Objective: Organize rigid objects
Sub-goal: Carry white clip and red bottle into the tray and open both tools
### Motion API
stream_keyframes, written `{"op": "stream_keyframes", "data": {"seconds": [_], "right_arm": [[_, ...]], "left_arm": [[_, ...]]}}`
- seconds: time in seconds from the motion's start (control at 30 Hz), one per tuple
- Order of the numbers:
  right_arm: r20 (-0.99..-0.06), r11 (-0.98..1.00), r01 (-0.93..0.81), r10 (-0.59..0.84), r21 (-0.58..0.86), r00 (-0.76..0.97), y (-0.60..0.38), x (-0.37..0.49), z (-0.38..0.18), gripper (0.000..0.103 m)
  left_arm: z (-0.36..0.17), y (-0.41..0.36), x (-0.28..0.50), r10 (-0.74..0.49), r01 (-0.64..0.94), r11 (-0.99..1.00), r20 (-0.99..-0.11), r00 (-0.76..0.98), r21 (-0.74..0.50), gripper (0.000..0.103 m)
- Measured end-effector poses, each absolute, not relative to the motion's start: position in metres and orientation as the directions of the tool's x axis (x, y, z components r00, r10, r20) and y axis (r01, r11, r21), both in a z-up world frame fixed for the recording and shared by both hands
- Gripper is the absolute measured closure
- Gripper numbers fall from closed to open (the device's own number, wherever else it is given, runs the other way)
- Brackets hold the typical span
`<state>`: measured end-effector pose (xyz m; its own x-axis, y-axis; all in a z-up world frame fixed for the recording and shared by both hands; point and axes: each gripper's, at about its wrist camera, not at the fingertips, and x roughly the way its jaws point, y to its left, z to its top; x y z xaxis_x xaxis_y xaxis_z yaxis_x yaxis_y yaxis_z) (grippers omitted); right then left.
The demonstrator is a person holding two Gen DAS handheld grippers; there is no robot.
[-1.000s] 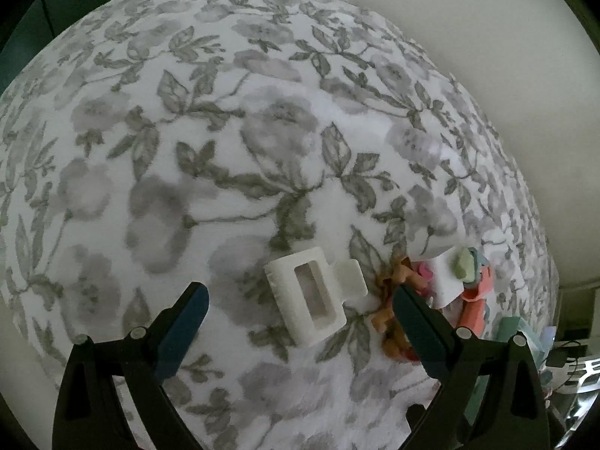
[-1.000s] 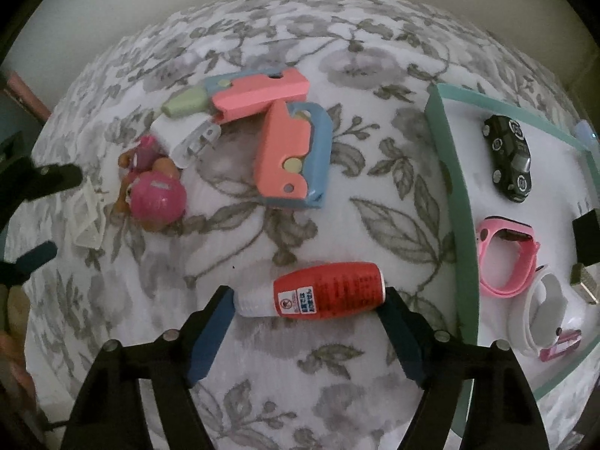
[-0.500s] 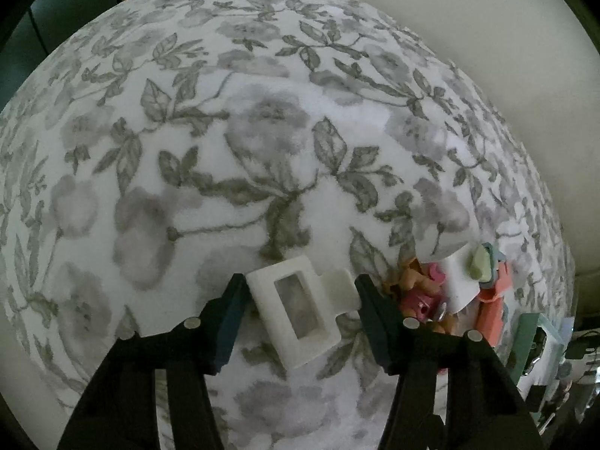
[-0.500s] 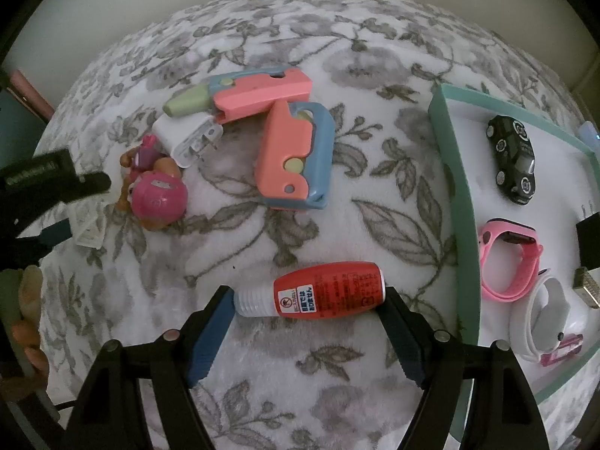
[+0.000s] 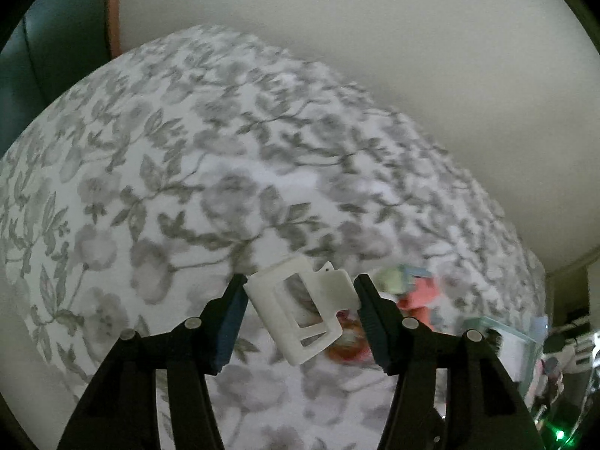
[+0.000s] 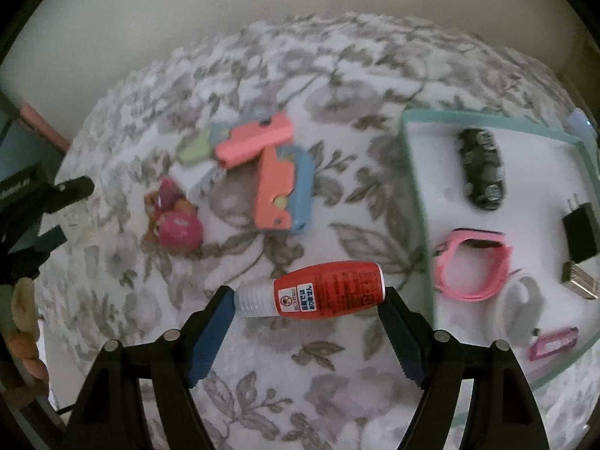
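White hair claw clip (image 5: 303, 305) clamped between the left gripper (image 5: 300, 305) fingers, tilted, lifted clear of the floral cloth (image 5: 187, 187). Blurred toys lie beyond the gripper's right finger.

Red bottle (image 6: 318, 294) with white ribbed cap lies crosswise in the right gripper (image 6: 309, 303), pinched end to end, cap against the left finger. Ahead and left of this gripper: pink-and-blue toy pieces (image 6: 279, 187) and a pink round toy (image 6: 178, 227). To its right, a teal-rimmed tray (image 6: 416, 195) holds a black toy car (image 6: 482, 168), a pink watch band (image 6: 470, 264) and a black charger (image 6: 581, 234).
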<state>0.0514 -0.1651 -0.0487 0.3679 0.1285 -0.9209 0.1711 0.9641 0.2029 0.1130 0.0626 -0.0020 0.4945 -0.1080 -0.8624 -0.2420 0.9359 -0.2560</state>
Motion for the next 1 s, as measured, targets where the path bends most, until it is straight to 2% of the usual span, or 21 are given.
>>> {"op": "stream_keyframes", "data": {"seconds": [0.27, 0.6, 0.83, 1.0], "right_arm": [[-0.901, 0.930, 0.304, 0.061, 0.208, 0.430, -0.236, 0.033, -0.017, 0.023], [-0.913, 0.843, 0.499, -0.026, 0.199, 0.408, -0.337, 0.007, -0.016, 0.023], [-0.930, 0.788, 0.583, -0.038, 0.197, 0.365, -0.378, -0.007, -0.029, 0.023], [-0.944, 0.771, 0.607, -0.024, 0.192, 0.329, -0.392, -0.010, -0.045, 0.023]], "left_arm": [[0.025, -0.008, 0.100, -0.186, -0.079, 0.962, -0.838, 0.513, -0.262, 0.043], [0.023, -0.119, 0.080, -0.265, 0.137, 0.964, -0.854, 0.448, -0.228, 0.043], [0.006, -0.183, 0.064, -0.308, 0.237, 0.944, -0.874, 0.376, -0.230, 0.043], [-0.019, -0.213, 0.062, -0.283, 0.286, 0.939, -0.904, 0.322, -0.192, 0.043]]}}
